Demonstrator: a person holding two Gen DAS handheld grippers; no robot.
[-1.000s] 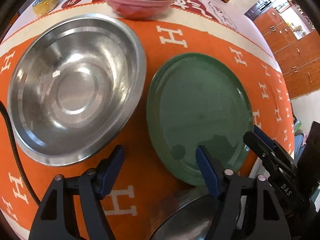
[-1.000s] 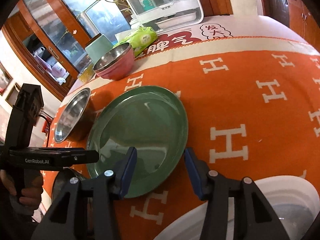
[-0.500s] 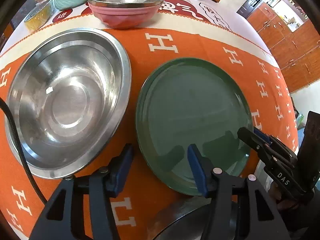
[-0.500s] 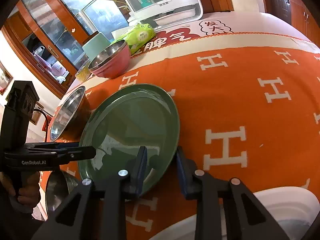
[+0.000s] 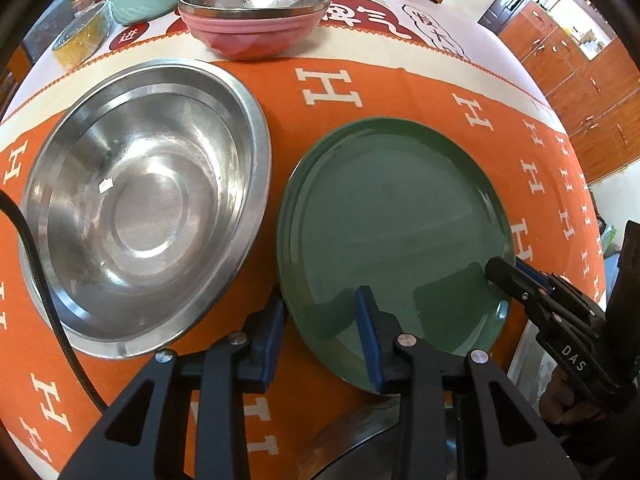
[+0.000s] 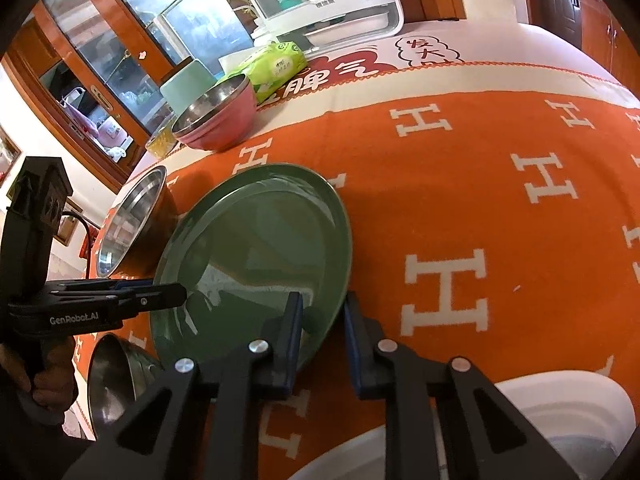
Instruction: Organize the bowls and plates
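Two grippers on one green plate [image 5: 394, 216], flat on the orange cloth [image 6: 460, 208]. Left gripper [image 5: 320, 320] astride the near-left rim, jaws just narrowing, pads not clearly pressing. Right gripper [image 6: 322, 320] straddling the near-right rim, jaws just closing, slim gap showing. One steel bowl [image 5: 136, 208] just beside the plate's left edge. Another steel bowl [image 6: 112, 376] at the near table edge. Further back, one pink bowl [image 5: 256, 20], steel-lined; mint cup [image 6: 188, 84], green packet [image 6: 276, 66], white rack [image 6: 320, 4].
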